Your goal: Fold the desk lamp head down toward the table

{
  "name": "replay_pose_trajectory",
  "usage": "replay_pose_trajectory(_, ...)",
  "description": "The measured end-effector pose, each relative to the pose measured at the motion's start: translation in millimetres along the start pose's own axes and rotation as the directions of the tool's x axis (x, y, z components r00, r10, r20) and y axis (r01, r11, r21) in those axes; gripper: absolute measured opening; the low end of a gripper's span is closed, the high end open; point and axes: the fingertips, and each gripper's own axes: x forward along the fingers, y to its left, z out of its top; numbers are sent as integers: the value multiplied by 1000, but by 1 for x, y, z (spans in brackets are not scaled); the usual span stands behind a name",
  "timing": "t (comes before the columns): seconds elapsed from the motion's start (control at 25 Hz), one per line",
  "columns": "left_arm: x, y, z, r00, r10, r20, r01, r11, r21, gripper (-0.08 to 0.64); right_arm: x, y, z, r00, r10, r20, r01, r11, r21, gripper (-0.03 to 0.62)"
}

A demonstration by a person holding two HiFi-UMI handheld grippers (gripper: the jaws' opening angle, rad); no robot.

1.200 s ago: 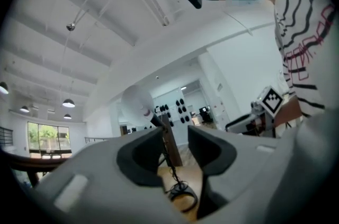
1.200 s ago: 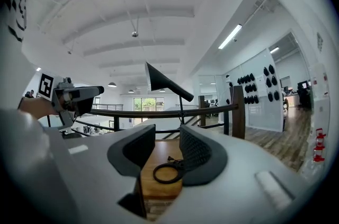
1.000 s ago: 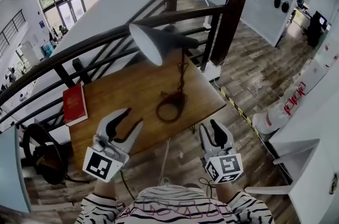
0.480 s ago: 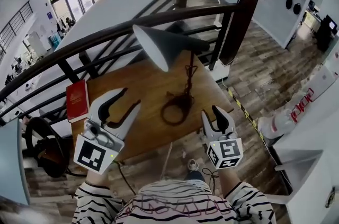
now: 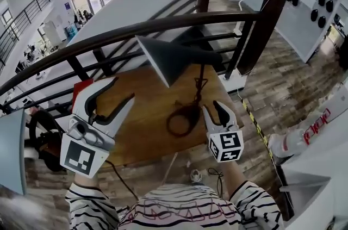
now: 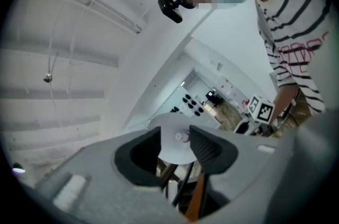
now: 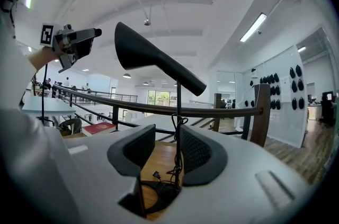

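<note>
The black desk lamp stands on the wooden table (image 5: 136, 131), its cone head (image 5: 168, 57) raised and pointing left, above a thin stem (image 5: 200, 85) and a ring base (image 5: 182, 117). My left gripper (image 5: 120, 90) is lifted to the left of the head; its jaws are opening and nothing is between them. In the left gripper view the shade's pale inside (image 6: 177, 143) shows beyond the left gripper (image 6: 175, 146). My right gripper (image 5: 213, 106) hovers open just right of the base. In the right gripper view the stem (image 7: 178, 112) lines up ahead of the right gripper (image 7: 167, 151), untouched.
A red book (image 5: 81, 86) lies at the table's far left corner. A dark curved railing (image 5: 163, 25) with a wooden post (image 5: 261, 28) runs close behind the table. A cord is tangled around the lamp stem and base. Headphones (image 5: 46, 139) hang at the left.
Both grippers have moved forward toward the lamp. The left one rose and rolled, and its jaws stand slightly wider. The right one now sits beside the base.
</note>
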Motion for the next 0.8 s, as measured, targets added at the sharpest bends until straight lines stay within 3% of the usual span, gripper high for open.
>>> replay_pose_trajectory(0.36, 33, 20, 10, 996, -24, -81, 39, 980, 193, 216, 61, -22, 1, 997, 69, -20, -70, 996, -47, 146)
replay_pose_trajectory(0.8, 61, 28, 7, 970, -91, -225, 176, 903, 393, 293, 101, -33, -7, 995, 75, -62, -81, 992, -101, 180)
